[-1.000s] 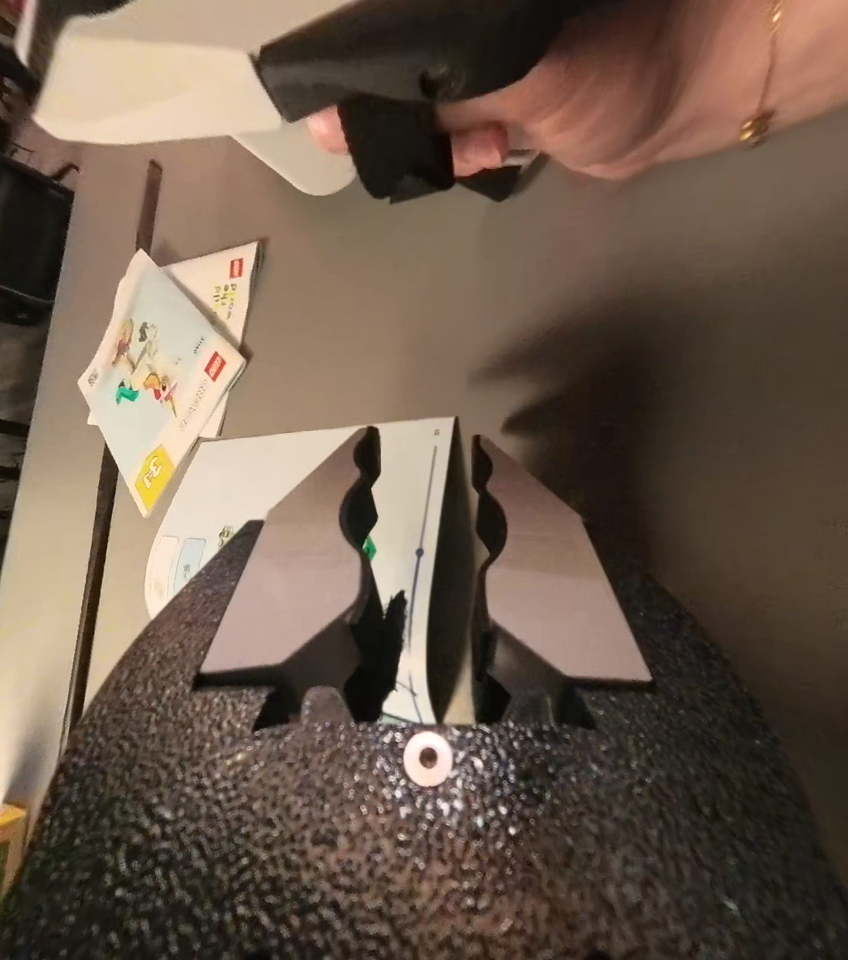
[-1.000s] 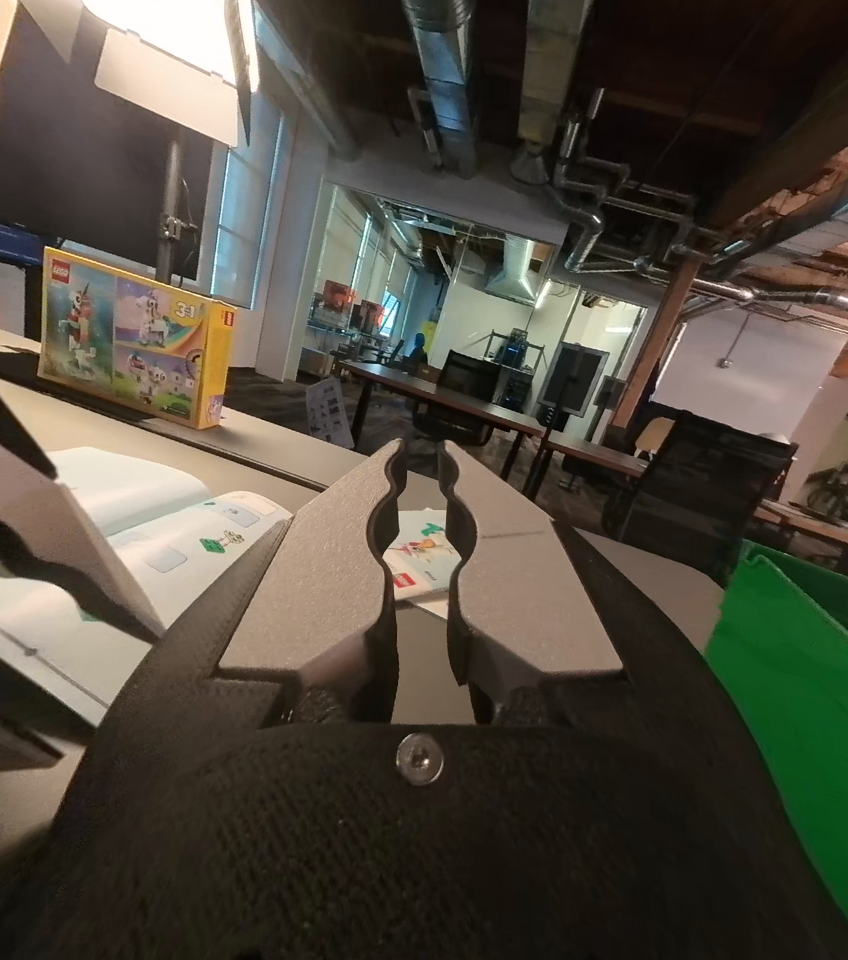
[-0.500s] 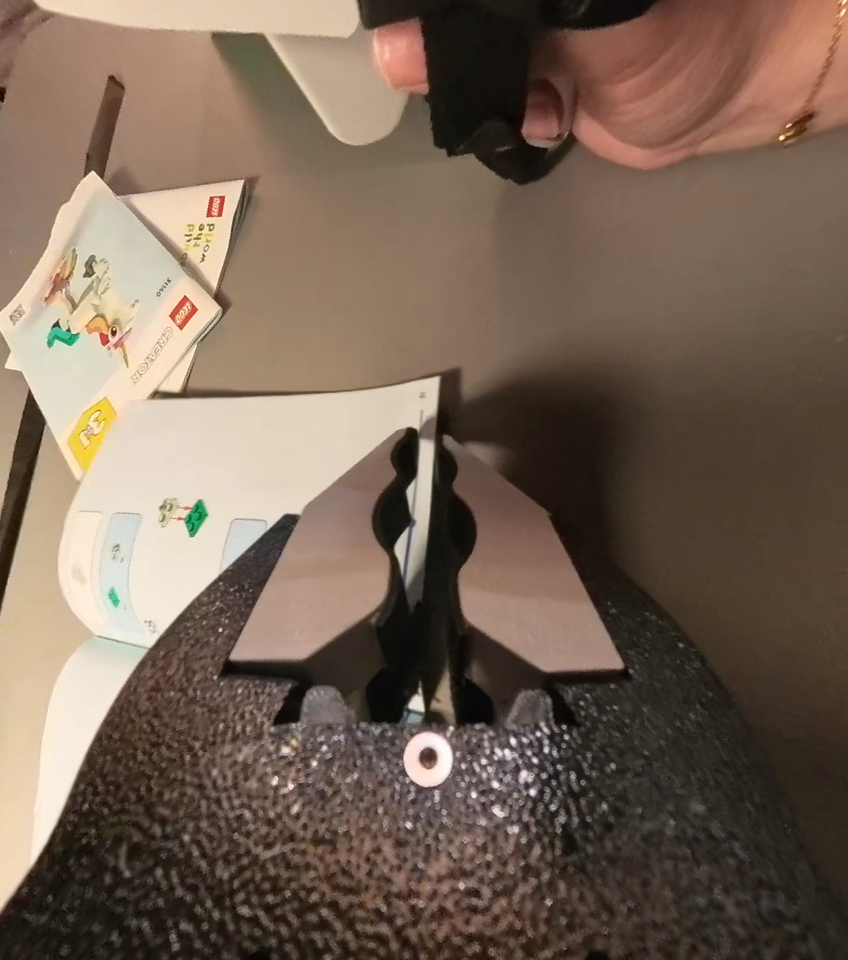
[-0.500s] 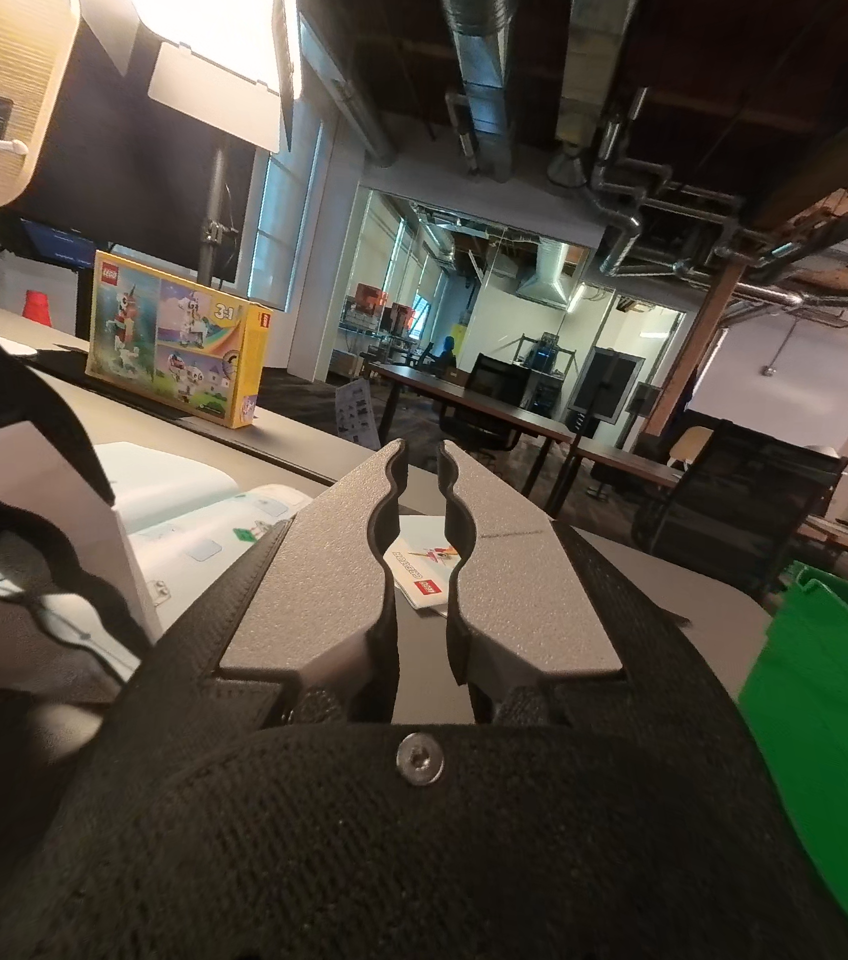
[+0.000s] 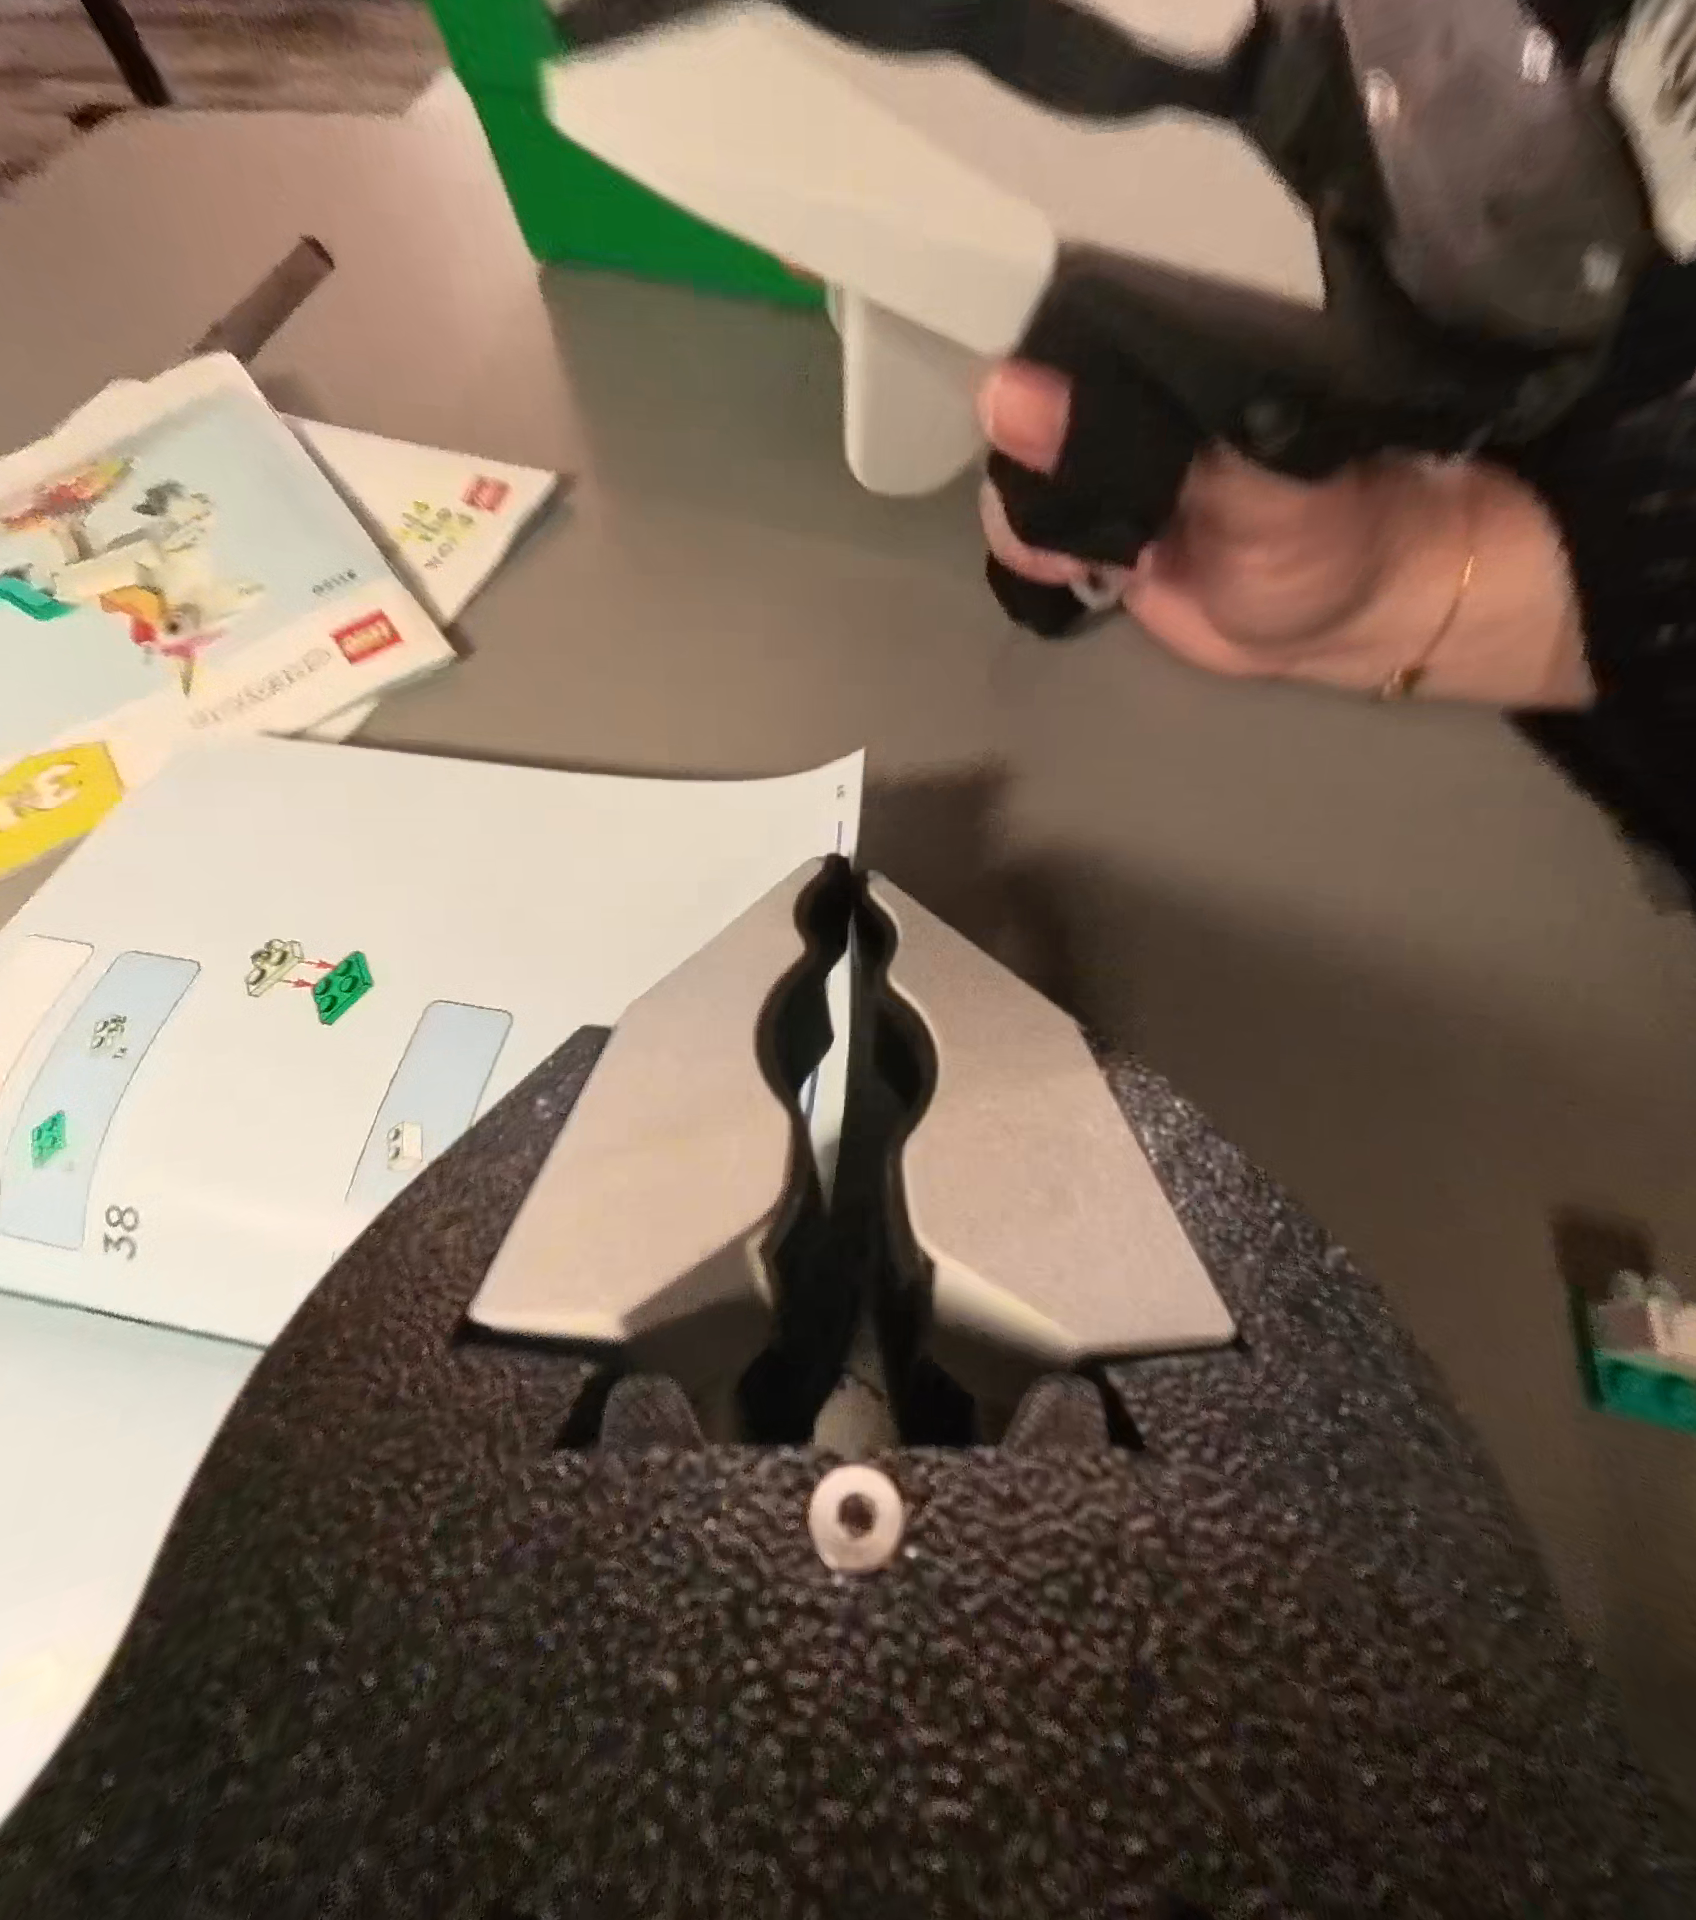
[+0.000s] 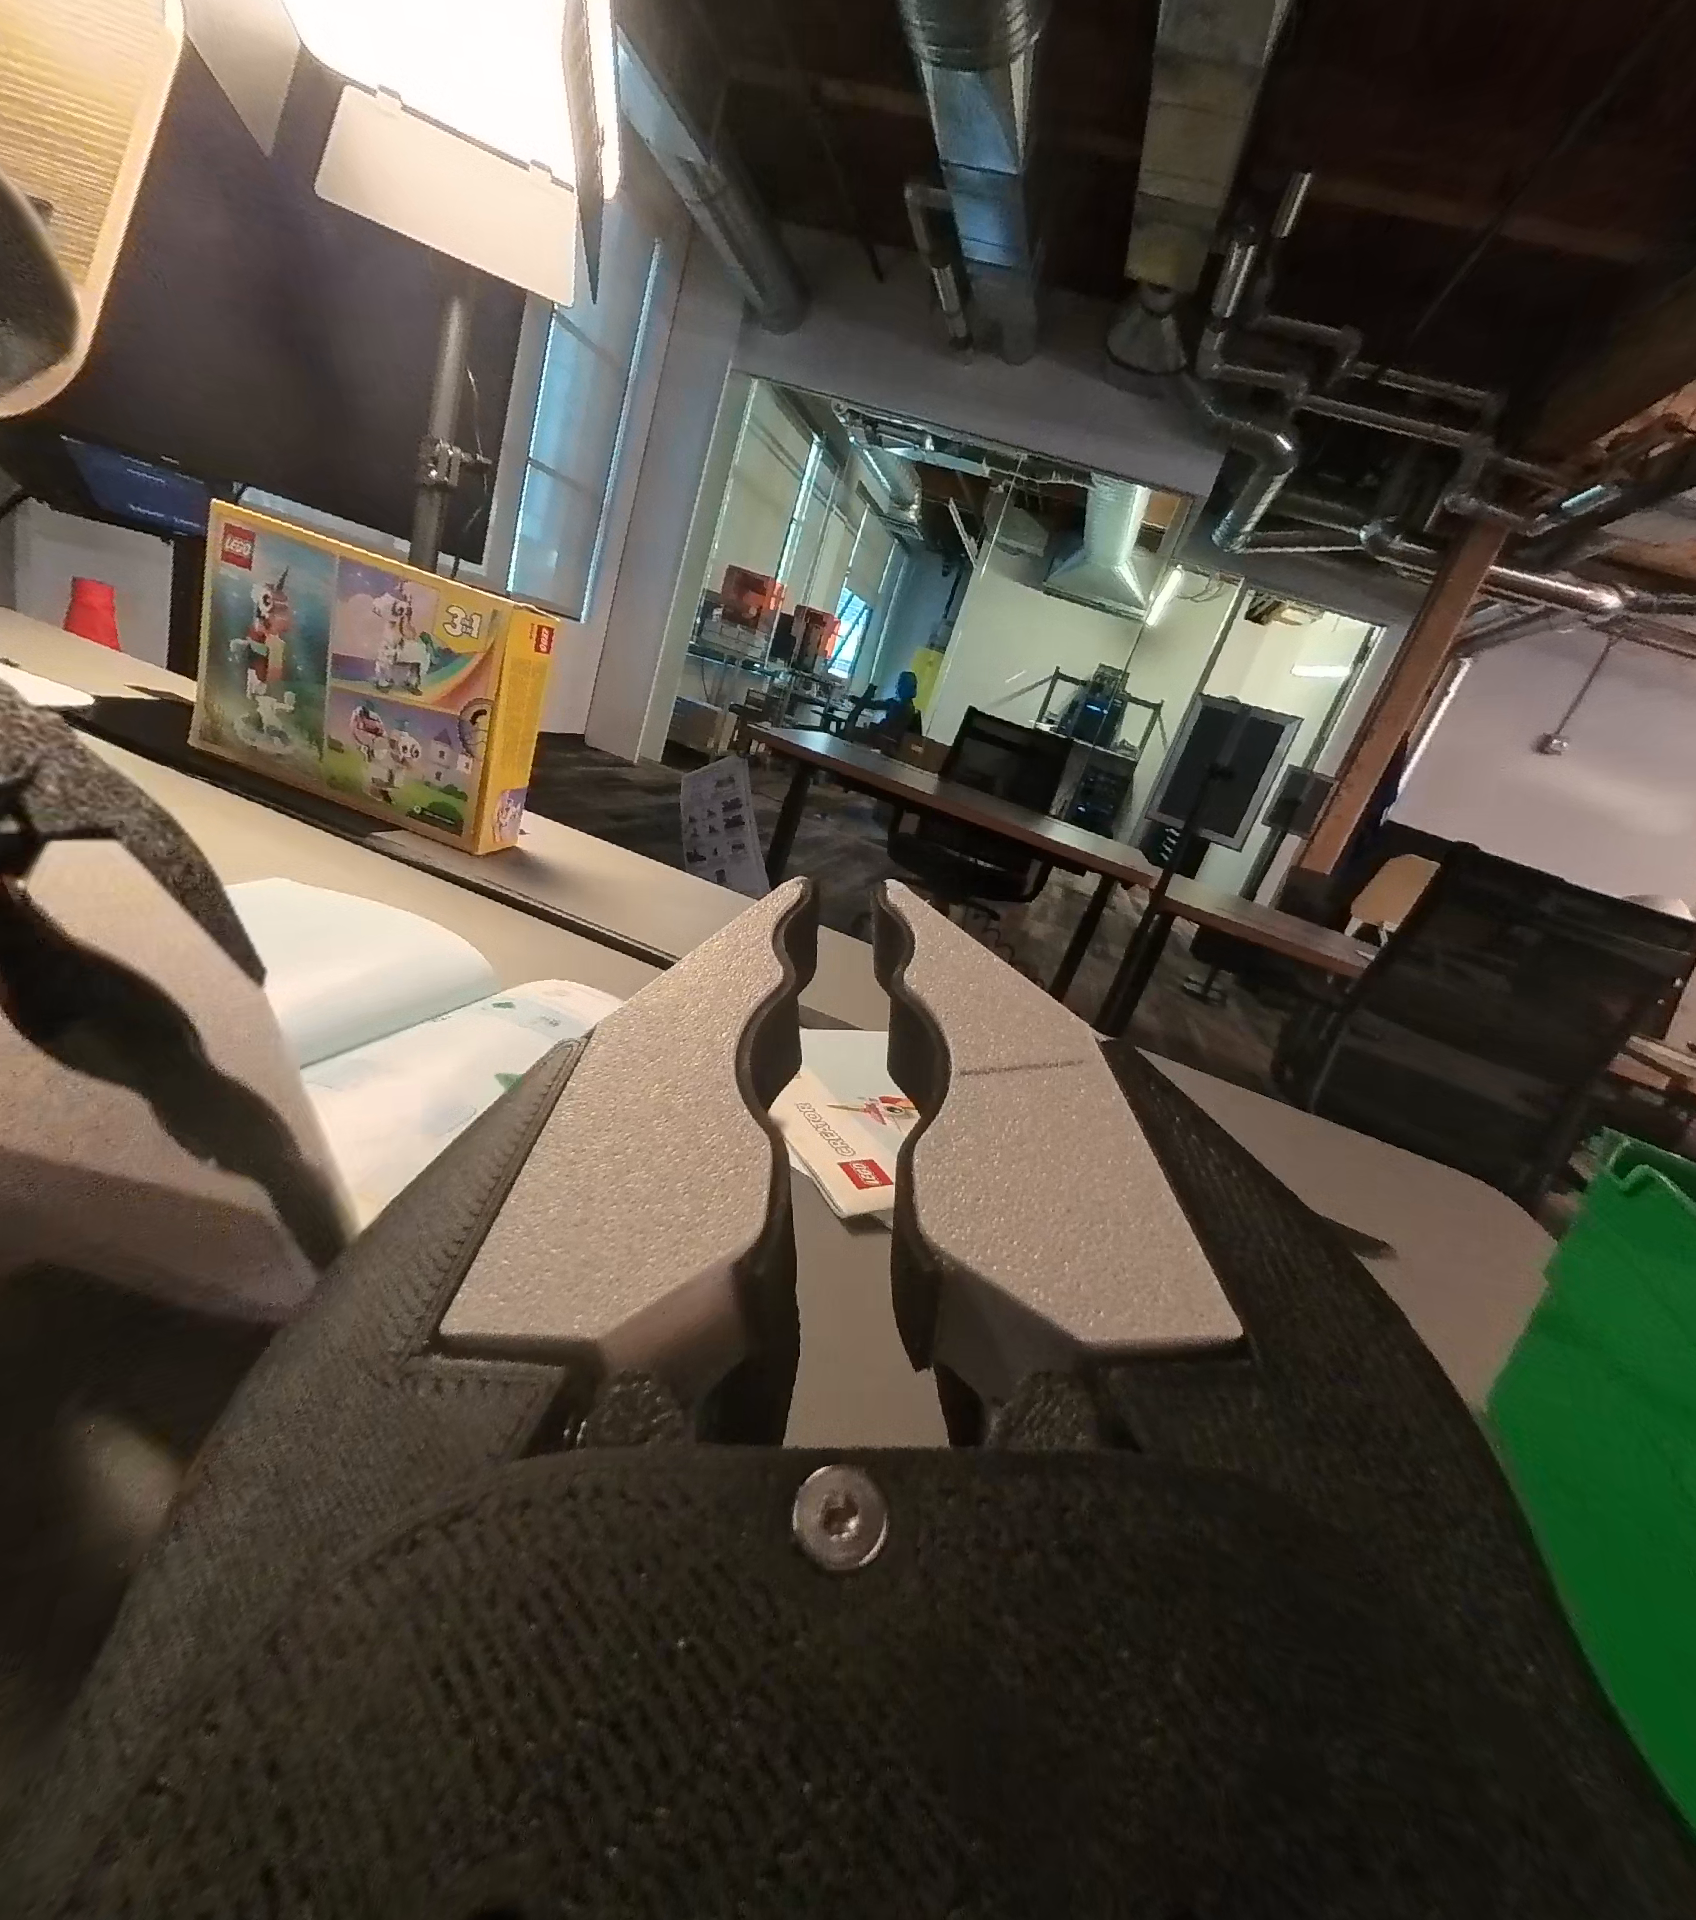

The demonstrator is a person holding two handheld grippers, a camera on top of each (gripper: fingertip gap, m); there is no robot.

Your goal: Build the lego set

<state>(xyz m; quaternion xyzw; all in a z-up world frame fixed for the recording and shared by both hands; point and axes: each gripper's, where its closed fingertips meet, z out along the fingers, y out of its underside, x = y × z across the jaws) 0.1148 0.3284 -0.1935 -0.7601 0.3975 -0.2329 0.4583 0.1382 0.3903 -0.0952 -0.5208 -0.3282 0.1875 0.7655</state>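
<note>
My left gripper (image 5: pixel 846 871) is shut on the right edge of a page of the open instruction booklet (image 5: pixel 470 894) and holds that edge up off the grey table (image 5: pixel 1187 935). A small lego assembly (image 5: pixel 1654 1345), white and grey bricks on a green plate, lies on the table to the right. My right gripper (image 6: pixel 840 906) is empty with its jaws a narrow gap apart, low over the table. It also shows in the left wrist view (image 5: pixel 802 197), held by a hand (image 5: pixel 1322 592). The left gripper's fingers (image 6: pixel 75 1091) show at the left of the right wrist view.
Two small booklets (image 5: pixel 148 582) lie beyond the open one; one also shows between my right fingers (image 6: pixel 849 1148). A green bin (image 6: pixel 1654 1455) stands at the right, also in the left wrist view (image 5: pixel 605 177). The yellow lego box (image 6: pixel 366 675) stands at the table's far edge. The left gripper's tips are roughly 12 cm from the right gripper's.
My left gripper went from open around the page edge to shut on it. It has swung round, bringing the green bin and the lego assembly into its view. The right gripper barely moved.
</note>
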